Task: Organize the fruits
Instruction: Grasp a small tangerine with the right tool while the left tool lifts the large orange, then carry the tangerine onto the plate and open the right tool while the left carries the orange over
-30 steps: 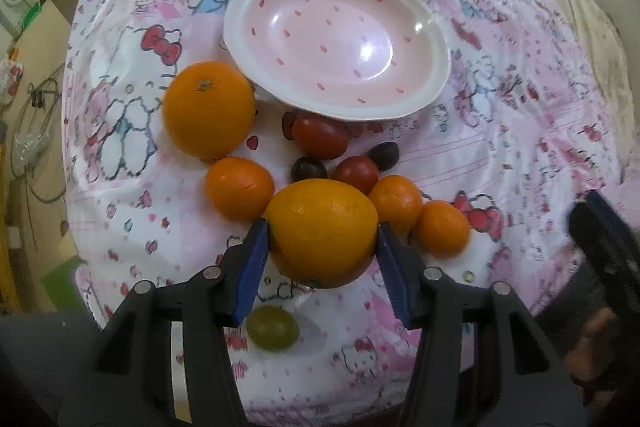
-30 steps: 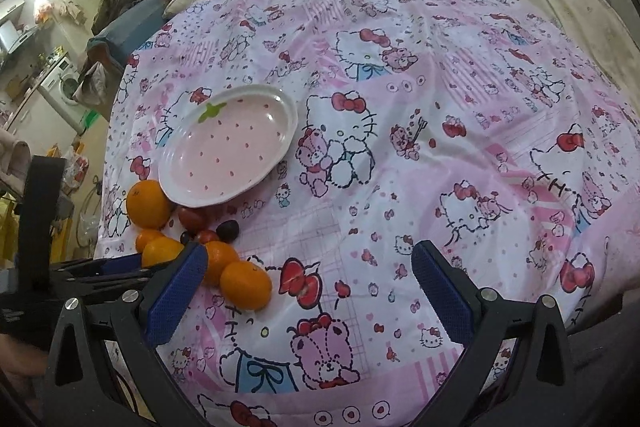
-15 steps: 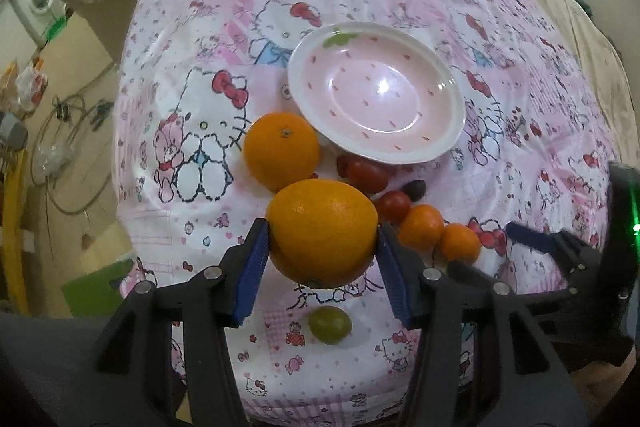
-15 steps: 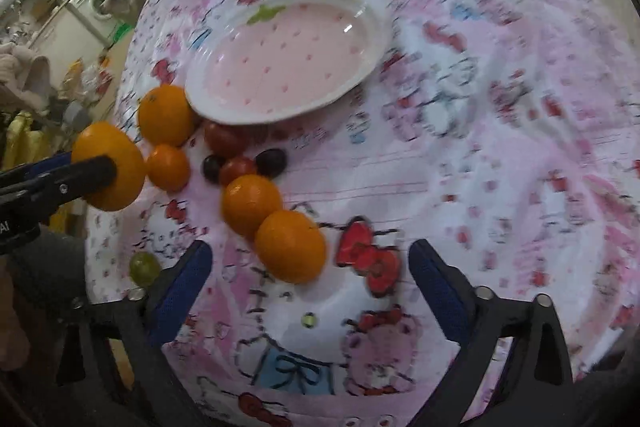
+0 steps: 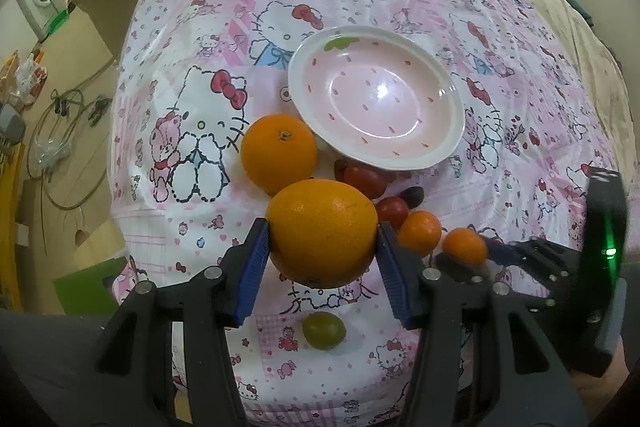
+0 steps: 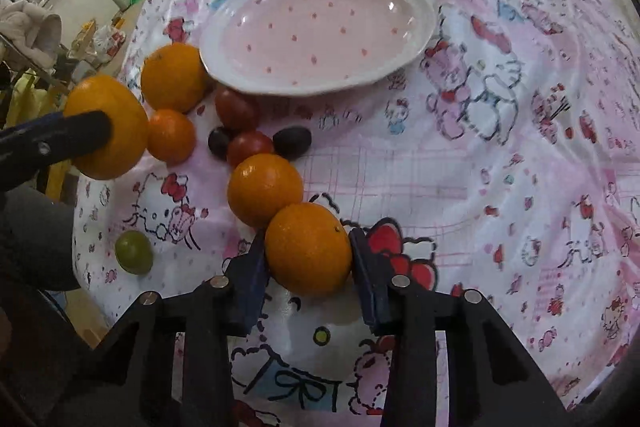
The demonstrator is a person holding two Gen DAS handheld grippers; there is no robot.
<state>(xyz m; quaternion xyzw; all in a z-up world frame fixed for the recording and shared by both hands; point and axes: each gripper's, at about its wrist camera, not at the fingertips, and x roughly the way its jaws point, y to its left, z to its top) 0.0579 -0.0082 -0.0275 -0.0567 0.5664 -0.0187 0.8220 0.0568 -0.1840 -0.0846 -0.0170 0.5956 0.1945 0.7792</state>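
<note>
- A cartoon-print pink cloth (image 5: 192,115) covers the surface, fruit clustered beside an empty strawberry plate (image 5: 452,147).
- The left gripper (image 5: 322,251) clamps a large orange (image 5: 322,233), lifted clear, the plate straight ahead beyond it.
- The right gripper (image 6: 308,267) pinches a mandarin (image 6: 308,249) (seemingly on the cloth), nearer the plate's right side.

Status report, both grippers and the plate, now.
Left gripper shut on large orange, held above cloth. Right gripper closed around small orange. Strawberry plate empty. Second small orange touches the gripped one.
</note>
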